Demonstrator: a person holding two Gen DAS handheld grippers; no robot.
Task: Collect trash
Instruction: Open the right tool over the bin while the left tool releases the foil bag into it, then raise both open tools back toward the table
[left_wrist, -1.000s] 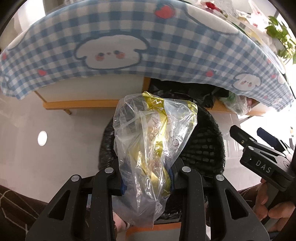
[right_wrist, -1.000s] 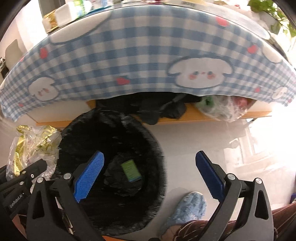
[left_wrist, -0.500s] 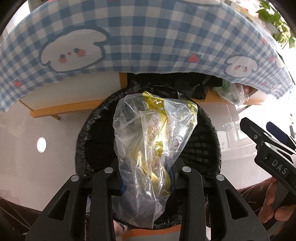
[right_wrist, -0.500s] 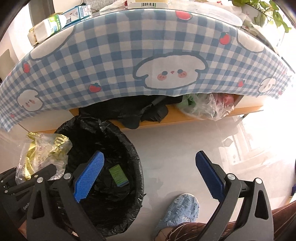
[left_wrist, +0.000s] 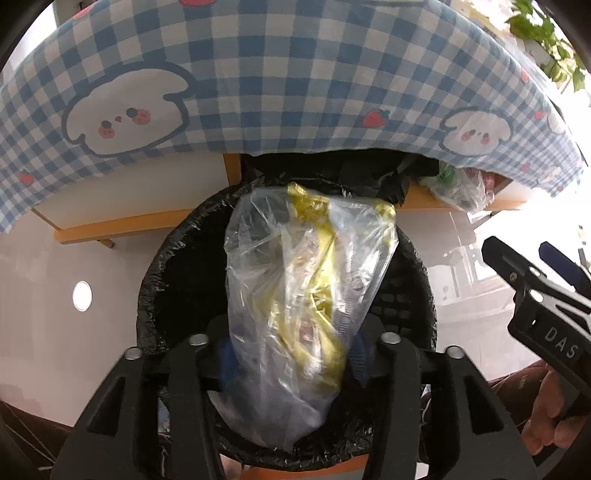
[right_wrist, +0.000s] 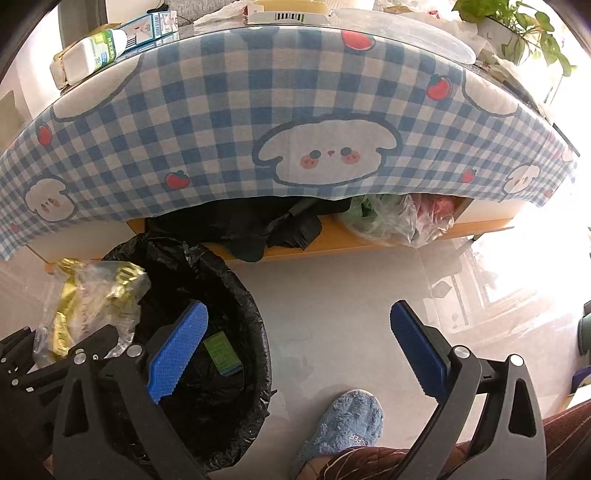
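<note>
bag (left_wrist: 306, 280) over bin (left_wrist: 173, 280), before table (left_wrist: 258, 74).

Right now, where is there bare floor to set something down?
Bare tile lies between the black-lined bin and the bright window side, ahead of the blue slipper. Crowded: the shelf under the tablecloth, with bags.

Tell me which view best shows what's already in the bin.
The right wrist view: it looks down into the bin, showing a green packet on the black liner. In the left wrist view, the clear bag held by the left gripper blocks most of the bin's inside.
</note>
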